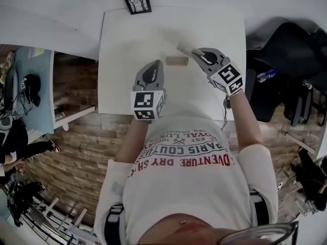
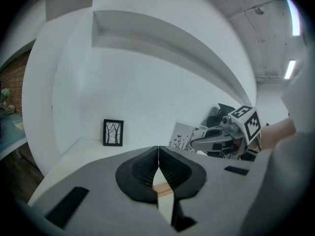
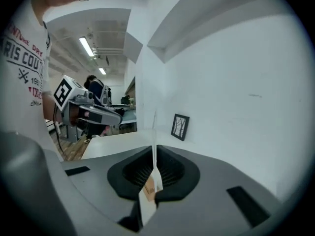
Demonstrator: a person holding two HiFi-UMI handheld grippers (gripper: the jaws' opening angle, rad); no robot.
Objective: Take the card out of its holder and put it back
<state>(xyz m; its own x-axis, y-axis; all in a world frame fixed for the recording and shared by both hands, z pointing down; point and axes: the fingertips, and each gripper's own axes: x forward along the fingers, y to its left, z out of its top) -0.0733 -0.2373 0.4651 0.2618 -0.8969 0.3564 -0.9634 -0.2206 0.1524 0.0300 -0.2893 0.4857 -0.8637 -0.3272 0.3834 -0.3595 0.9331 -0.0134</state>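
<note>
A small wooden card holder [image 1: 177, 60] lies on the white table [image 1: 120, 91]. My right gripper [image 1: 193, 51] is just behind and right of it, shut on a white card [image 1: 183, 48] printed with small dark plants. In the right gripper view the card [image 3: 154, 132] stands edge-on between the pads, with the holder [image 3: 148, 186] below them. My left gripper [image 1: 156, 64] is shut and empty, its tip just left of the holder. In the left gripper view the holder [image 2: 162, 189] shows under the closed jaws, and the card [image 2: 187, 135] is held by the right gripper [image 2: 195, 143] beyond.
A small black picture frame [image 1: 137, 2] leans against the wall at the table's far edge. Dark bags [image 1: 288, 50] and a water bottle [image 1: 266, 75] lie to the right of the table. A light-blue desk [image 1: 33, 86] stands to the left.
</note>
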